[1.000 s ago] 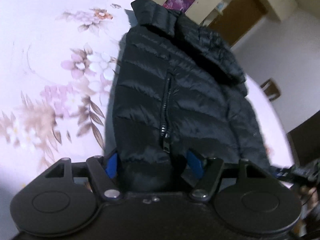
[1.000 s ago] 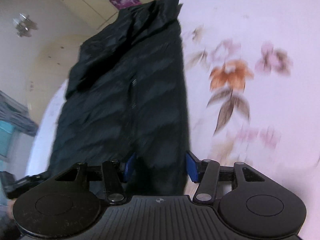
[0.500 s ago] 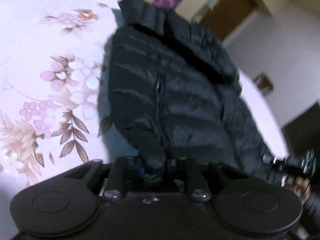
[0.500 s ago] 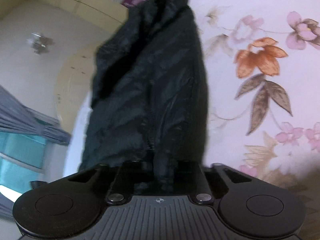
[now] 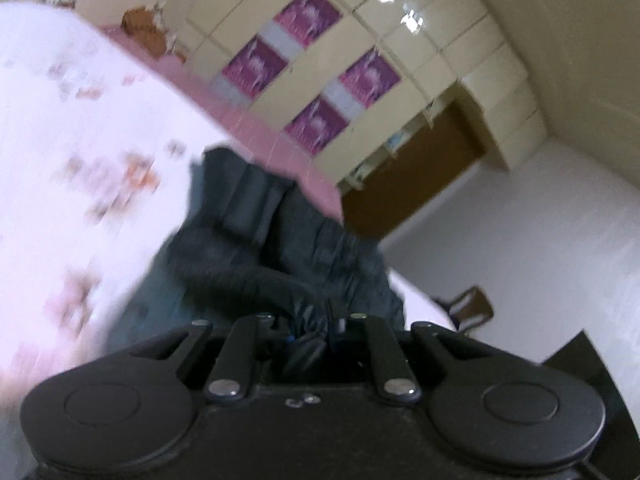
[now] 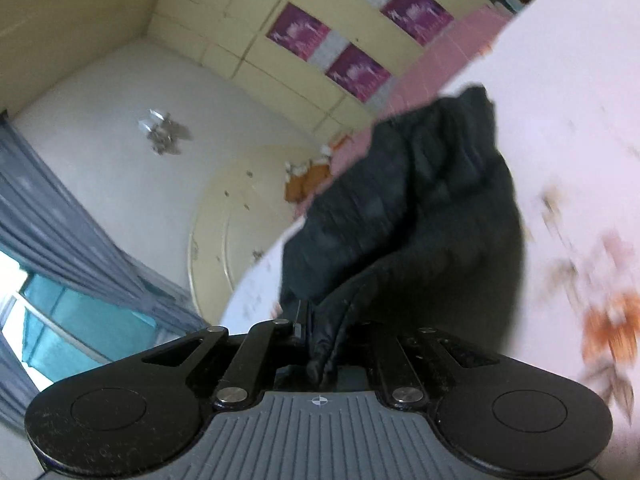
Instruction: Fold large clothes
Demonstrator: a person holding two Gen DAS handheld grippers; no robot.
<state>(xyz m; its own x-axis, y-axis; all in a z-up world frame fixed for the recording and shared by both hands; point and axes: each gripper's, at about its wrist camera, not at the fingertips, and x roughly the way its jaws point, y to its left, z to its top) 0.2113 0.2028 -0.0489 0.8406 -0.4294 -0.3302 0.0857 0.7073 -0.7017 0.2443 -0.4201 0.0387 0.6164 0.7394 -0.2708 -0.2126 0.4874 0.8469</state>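
Note:
A black quilted down jacket (image 5: 280, 248) lies on a bed with a white floral sheet (image 5: 72, 152). My left gripper (image 5: 312, 330) is shut on the jacket's near hem and holds it raised, so the fabric rises from the bed to the jaws. In the right wrist view the jacket (image 6: 420, 216) stretches away over the sheet (image 6: 568, 128). My right gripper (image 6: 324, 344) is shut on the other part of the near hem, also lifted. The fingertips of both grippers are buried in the bunched fabric.
A cream wardrobe with purple panels (image 5: 320, 80) stands beyond the bed's pink far edge (image 5: 256, 124). A brown door (image 5: 408, 176) and a chair (image 5: 472, 304) are at the right. Blue curtains and a window (image 6: 60, 272) are at the left of the right wrist view.
Both grippers closed on the jacket's near hem, then lifted it and tilted upward. The jacket's near half has come off the sheet and the views now take in the wall and ceiling.

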